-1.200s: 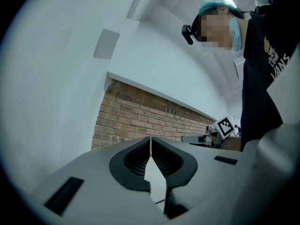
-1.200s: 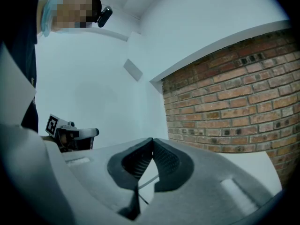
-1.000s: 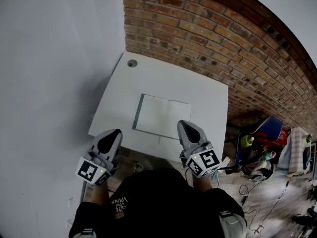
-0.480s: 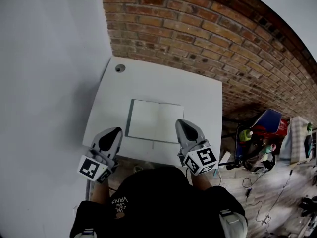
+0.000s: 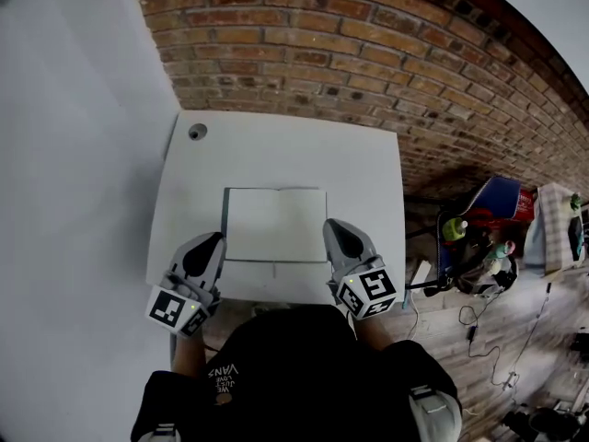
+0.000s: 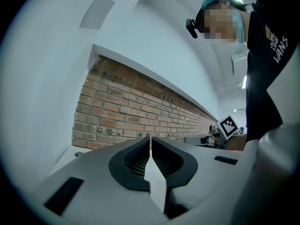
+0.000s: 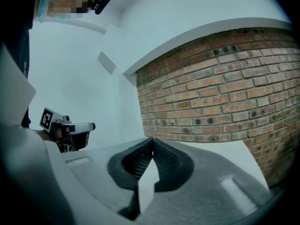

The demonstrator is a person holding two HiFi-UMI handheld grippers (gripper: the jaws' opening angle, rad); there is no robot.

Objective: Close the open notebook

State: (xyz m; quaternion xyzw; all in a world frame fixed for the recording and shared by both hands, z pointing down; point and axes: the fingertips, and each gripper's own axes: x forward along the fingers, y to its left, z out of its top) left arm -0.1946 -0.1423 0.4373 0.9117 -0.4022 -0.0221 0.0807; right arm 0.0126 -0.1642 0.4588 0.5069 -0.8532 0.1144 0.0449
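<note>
Now left tool (image 5: pixel 212 243), right tool (image 5: pixel 333 226) clenched empty, pointing forward; flank open notebook (image 5: pixel 276 224) near corners on table (image 5: pixel 368 168).

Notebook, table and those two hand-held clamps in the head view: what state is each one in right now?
Notebook: open, lying flat on the table, blank pages up.
Left gripper: jaws shut, nothing between them, beside the notebook's near left corner.
Right gripper: jaws shut, nothing between them, at the notebook's near right corner; whether it touches cannot be told.
Table: bears the notebook near its front edge.
</note>
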